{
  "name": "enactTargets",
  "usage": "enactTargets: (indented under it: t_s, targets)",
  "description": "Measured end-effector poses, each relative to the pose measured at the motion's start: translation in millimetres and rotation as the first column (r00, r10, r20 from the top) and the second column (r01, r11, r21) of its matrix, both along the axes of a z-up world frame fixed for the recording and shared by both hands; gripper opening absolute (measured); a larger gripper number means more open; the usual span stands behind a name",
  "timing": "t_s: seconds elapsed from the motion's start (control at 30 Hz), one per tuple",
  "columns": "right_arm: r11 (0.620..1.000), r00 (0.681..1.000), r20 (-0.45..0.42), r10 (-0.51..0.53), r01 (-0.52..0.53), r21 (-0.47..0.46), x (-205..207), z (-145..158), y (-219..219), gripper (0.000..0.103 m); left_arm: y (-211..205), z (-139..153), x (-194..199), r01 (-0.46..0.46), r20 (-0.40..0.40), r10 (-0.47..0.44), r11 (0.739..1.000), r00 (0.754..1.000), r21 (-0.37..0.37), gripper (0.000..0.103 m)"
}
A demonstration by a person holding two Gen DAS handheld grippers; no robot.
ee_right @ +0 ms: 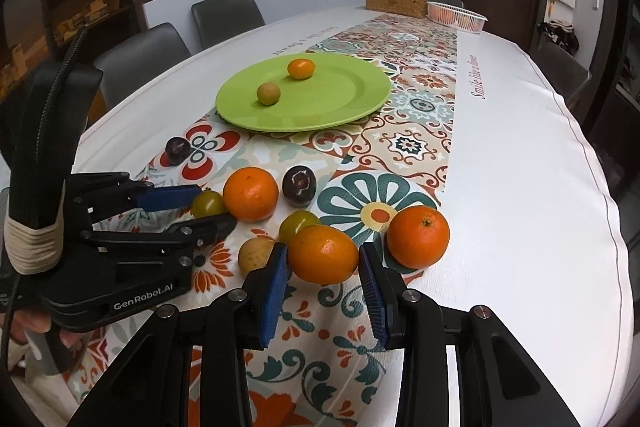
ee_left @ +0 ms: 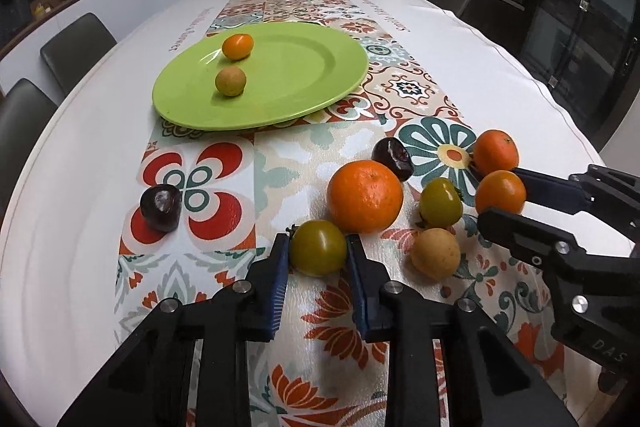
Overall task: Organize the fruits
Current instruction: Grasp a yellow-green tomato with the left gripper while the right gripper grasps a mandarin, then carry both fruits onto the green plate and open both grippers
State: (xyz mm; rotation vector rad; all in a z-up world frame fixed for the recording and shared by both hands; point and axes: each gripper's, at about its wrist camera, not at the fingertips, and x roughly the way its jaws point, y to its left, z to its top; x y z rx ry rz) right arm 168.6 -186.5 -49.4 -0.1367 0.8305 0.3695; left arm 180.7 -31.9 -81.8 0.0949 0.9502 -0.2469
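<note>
Left gripper (ee_left: 318, 247) is pinched on a green tomato (ee_left: 318, 247), resting on the table (ee_left: 80, 247) against the large orange (ee_left: 365, 195). Right gripper (ee_right: 323, 263) is clamped on an oval orange fruit (ee_right: 323, 254) just beside a round orange (ee_right: 418, 237). The green plate (ee_left: 320, 75), further back, holds two small fruits. Judgement: each fruit should be lifted straight up before being carried, so neighbours are not nudged, and set down on bare plate.
</note>
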Motion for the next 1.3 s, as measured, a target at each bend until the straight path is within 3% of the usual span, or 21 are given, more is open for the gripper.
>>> enactTargets:
  t_s: [0.27,0.6,0.9,1.3]
  targets:
    - [1.0,1.0,0.004,0.011,-0.011,0.016,-1.5,4.6,0.8,0.037,2.4,13.6,-15.6,-0.003,0.015,0.003,0.999,1.0,-0.038,0.028]
    - [0.999,0.998,0.061,0.035,-0.037,0.028,-1.1,25.9,5.0,0.037,5.9,49.1,-21.0,-0.006,0.107,0.01,0.999,0.994,-0.035,0.028]
    - [0.997,0.992,0.111,0.064,-0.068,0.034,27.4,49.4,15.0,0.037,17.7,63.5,5.0,-0.014,0.126,0.019,0.999,0.992,-0.048,0.028]
    - [0.993,0.99,0.088,0.111,-0.113,0.014,87.3,61.3,36.0,0.037,33.1,74.9,60.0,-0.017,0.145,0.022,0.999,0.989,-0.035,0.028]
